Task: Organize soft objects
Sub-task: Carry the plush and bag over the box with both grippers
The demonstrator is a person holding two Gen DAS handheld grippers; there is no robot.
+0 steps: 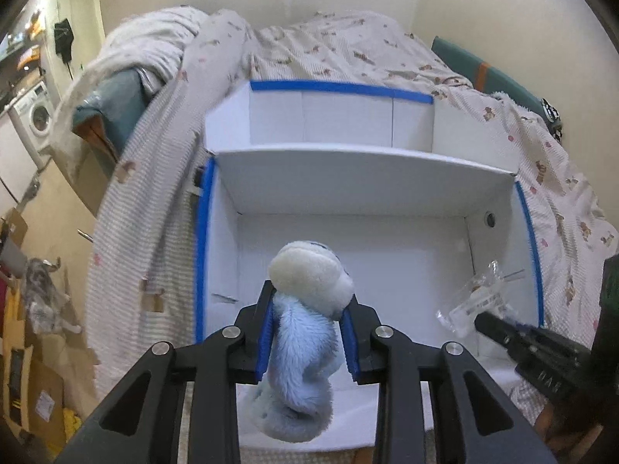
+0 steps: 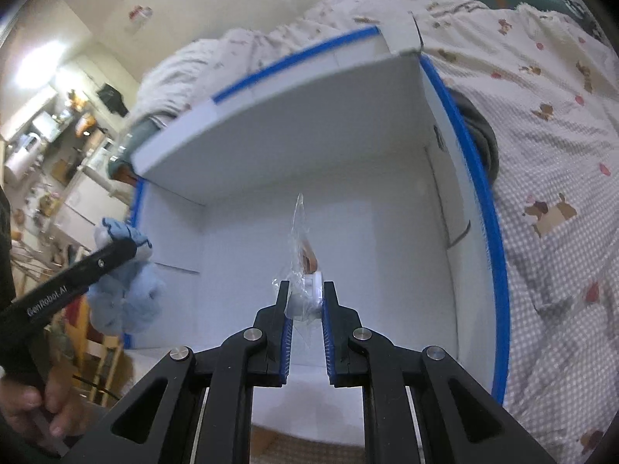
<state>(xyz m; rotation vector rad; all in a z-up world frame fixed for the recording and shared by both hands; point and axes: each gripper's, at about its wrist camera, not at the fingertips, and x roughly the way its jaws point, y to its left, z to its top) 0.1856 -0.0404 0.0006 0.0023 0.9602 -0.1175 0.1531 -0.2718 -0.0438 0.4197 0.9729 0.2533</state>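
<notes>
white box point(image 1: 371, 178) on bedspread point(image 1: 348, 50) | left gripper point(image 1: 307, 338) clamps blue plush point(image 1: 305, 352) | right gripper point(image 2: 305, 309) clamps plastic packet point(image 2: 300, 263)

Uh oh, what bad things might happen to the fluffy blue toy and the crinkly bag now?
1. The fluffy light-blue plush toy hangs mostly below the left gripper, so it might slip out.
2. The right gripper pinches only the clear plastic bag's end; it could slide free outside the white blue-taped box.

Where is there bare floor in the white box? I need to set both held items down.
The near compartment floor is bare, bordered by the divider and blue-taped walls. The far compartment's floor is hidden. The left gripper with the blue plush and the right gripper with the clear packet crowd the near edge.
</notes>
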